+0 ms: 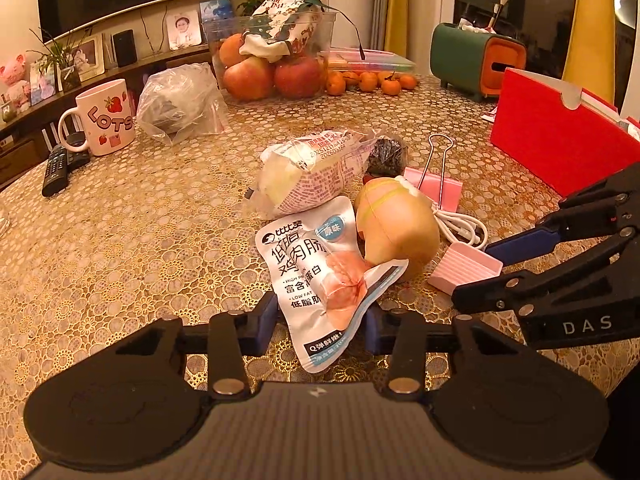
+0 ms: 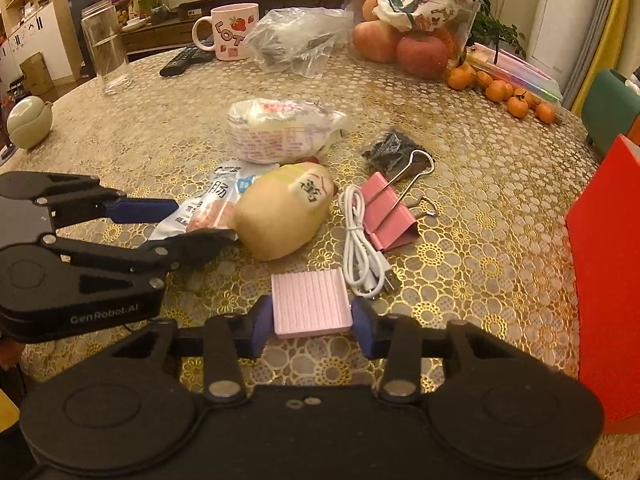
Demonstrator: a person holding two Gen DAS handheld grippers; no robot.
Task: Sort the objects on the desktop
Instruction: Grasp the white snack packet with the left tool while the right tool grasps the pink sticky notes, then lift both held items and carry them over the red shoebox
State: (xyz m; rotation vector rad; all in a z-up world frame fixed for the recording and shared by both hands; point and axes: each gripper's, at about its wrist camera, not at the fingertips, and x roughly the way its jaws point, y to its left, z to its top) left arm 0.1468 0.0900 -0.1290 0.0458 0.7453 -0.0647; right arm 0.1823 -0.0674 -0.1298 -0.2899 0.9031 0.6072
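left gripper (image 1: 320, 326) fingers pinch snack packet (image 1: 316, 276) | right gripper (image 2: 310, 322) fingers clamp pink pad (image 2: 310, 304) | both gripped for sorting off table (image 1: 140, 240)

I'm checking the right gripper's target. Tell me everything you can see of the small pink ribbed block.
The pink ribbed block is a small squarish piece, seemingly plastic, with fine parallel grooves on top and a raised lip along one edge. It lies on the gold lace tablecloth between the right gripper pads, which touch its sides, beside the white cable.
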